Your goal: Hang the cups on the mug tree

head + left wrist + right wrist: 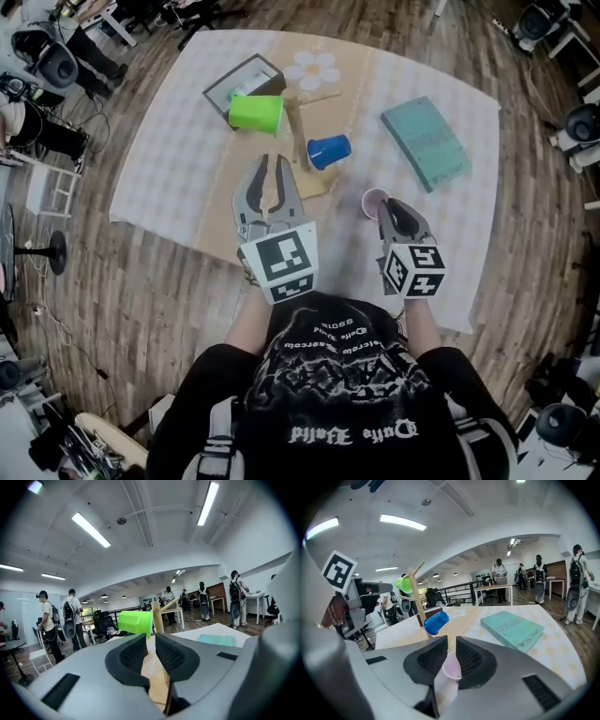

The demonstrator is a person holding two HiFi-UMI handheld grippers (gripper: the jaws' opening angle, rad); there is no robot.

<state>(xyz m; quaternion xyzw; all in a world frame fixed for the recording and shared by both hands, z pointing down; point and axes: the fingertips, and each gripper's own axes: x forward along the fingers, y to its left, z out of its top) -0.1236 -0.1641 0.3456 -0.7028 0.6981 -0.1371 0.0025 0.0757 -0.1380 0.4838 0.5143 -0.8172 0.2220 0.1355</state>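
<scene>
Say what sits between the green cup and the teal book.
In the head view, the mug tree's post and the blue cup hanging on it lie between the green cup and the book.

White curly letters cross my black shirt at 6 o'clock, upside down; I cannot read them for sure. The teal book at 3 o'clock in the right gripper view has tiny print, too small to read. The marker cube on my left gripper and the one on my right gripper show black-and-white square signs.
</scene>
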